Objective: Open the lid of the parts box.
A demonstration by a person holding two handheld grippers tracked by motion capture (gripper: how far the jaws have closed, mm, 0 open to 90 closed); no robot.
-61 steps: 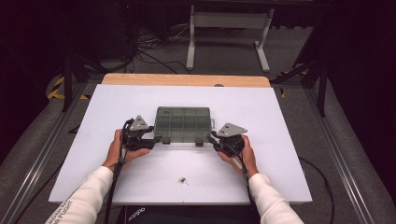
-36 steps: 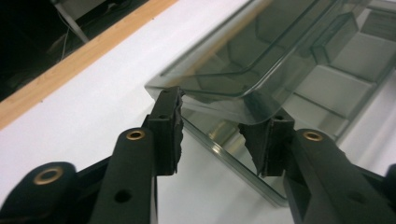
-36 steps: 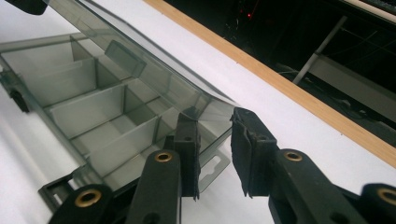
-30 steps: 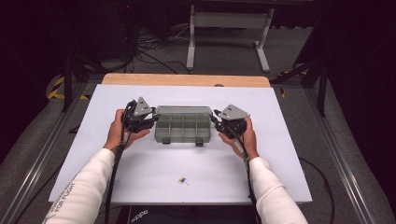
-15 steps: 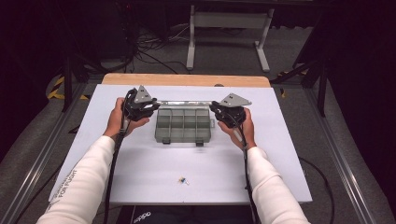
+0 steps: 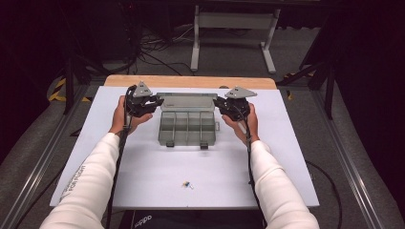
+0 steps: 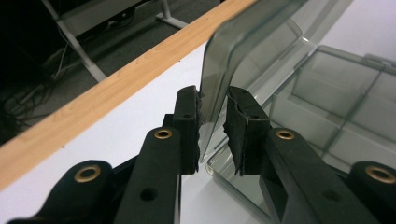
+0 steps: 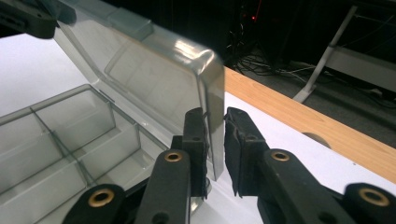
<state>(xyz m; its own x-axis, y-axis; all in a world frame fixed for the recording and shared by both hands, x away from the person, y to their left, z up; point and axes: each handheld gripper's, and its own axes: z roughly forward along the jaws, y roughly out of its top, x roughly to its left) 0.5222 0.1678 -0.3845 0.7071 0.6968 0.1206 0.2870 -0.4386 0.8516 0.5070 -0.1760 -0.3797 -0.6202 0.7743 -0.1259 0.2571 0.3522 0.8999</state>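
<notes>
A clear, smoky plastic organizer box (image 6: 187, 128) sits on the white table (image 6: 296, 143), toward the far edge and about midway between the left and right edges. Its long axis runs left to right, parallel to the wooden strip (image 6: 191, 81) along the far edge. Its lid (image 6: 186, 101) is swung up and back on the far side, standing tilted, open toward me. Dividers split the tray into several compartments, and those I can see hold nothing. Two small latches hang at its near wall.

My left tongs (image 7: 213, 128) straddle the left end of the lid; one jaw touches the plastic, the other stands a little off it, so I cannot tell if they truly clamp. My right tongs (image 8: 215, 140) straddle the right end the same way, one jaw against the lid, a slim gap at the other.

Near the table's near edge, well apart from the box, lies a tiny object (image 6: 187, 184), too small to identify.
</notes>
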